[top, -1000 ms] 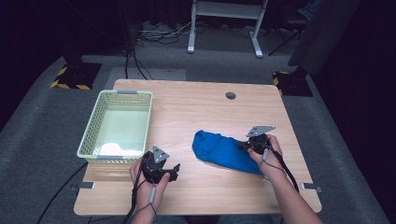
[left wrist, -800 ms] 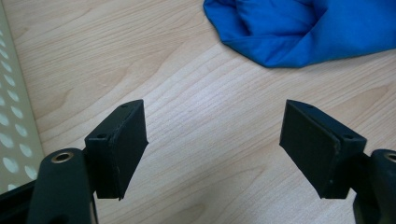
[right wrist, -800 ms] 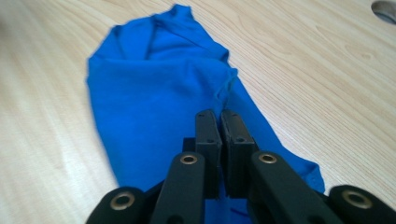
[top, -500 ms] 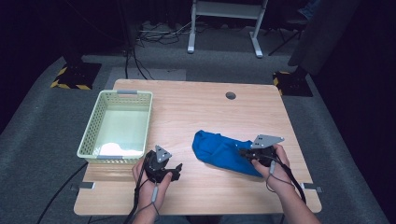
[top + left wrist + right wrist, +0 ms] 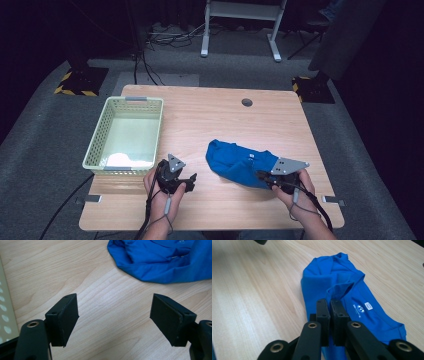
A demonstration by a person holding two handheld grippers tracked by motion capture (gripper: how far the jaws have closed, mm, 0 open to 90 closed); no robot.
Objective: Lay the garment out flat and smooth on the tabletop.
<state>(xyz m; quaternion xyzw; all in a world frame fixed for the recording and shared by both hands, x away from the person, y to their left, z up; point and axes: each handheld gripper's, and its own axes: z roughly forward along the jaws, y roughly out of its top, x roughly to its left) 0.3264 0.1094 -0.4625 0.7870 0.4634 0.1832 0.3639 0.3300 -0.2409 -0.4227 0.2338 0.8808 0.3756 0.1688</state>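
Right gripper view: right gripper (image 5: 329,312) pinched closed on a fold of the blue shirt (image 5: 342,292) lying crumpled on the table (image 5: 210,120), probably to lift it (left gripper (image 5: 115,315) spread wide, empty, waiting beside).

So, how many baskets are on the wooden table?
1: the pale green plastic basket stands at the table's left side, something white inside it.

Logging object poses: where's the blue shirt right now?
In the high view the blue shirt lies crumpled on the table's near right part, right gripper shut on its near edge, right of the basket.
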